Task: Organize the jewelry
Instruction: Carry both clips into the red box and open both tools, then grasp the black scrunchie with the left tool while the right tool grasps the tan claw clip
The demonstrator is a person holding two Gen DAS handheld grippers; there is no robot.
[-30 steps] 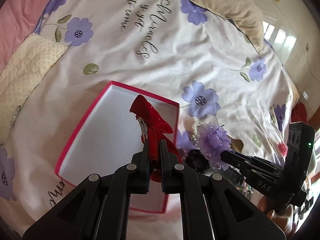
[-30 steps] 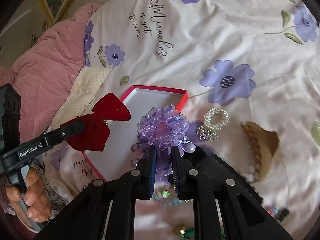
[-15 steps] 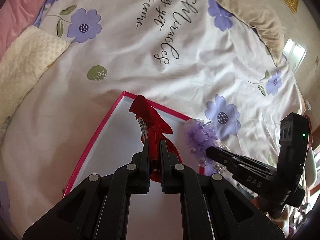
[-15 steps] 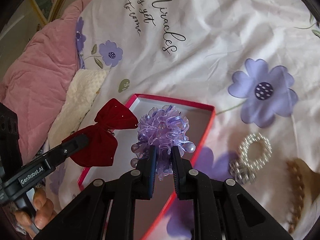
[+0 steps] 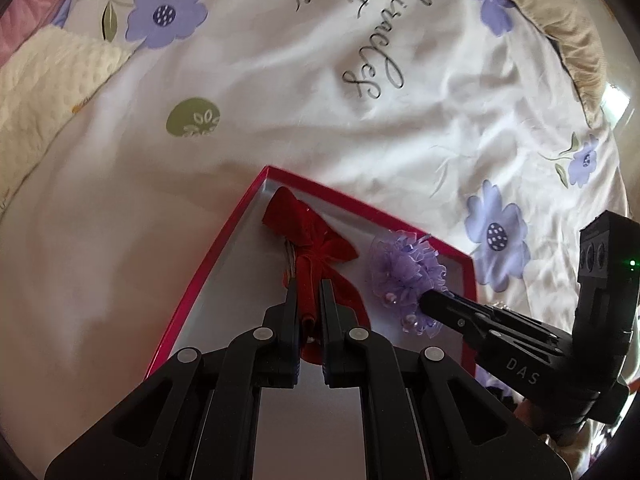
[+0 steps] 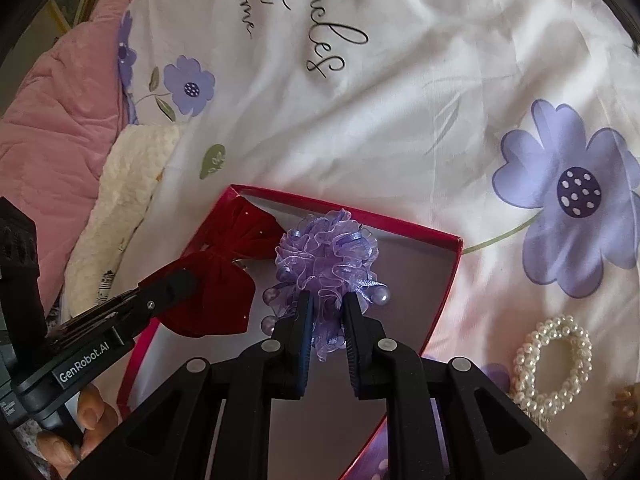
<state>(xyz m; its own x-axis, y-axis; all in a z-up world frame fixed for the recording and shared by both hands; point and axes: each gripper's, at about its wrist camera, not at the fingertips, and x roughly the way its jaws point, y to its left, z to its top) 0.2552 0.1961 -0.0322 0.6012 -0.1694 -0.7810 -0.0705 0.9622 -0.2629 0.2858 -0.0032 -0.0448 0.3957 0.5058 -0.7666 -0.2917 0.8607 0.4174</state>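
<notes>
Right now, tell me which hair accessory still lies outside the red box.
The pearl scrunchie, a white beaded ring on the bedspread right of the box. The red bow and purple organza flower are held over it.

We see a deep red velvet hair bow (image 5: 310,240) and a pale lilac ruffled organza hair flower (image 6: 328,256) with pearly lilac beads. The shallow cardboard box (image 5: 224,248) shows a bright crimson rim and a plain white-grey floor. The cotton bedsheet (image 5: 280,80) is white, printed with lavender five-petal flowers that have dark purple, white-dotted centres, olive-green leaves, an olive-green round motif and black cursive lettering. We note a cream knitted blanket (image 5: 44,80), a pink quilted cover (image 6: 52,128), a white pearl-bead hair tie (image 6: 552,364), a tan pillow (image 5: 576,40), and matte black plastic grippers with silver rivets.
</notes>
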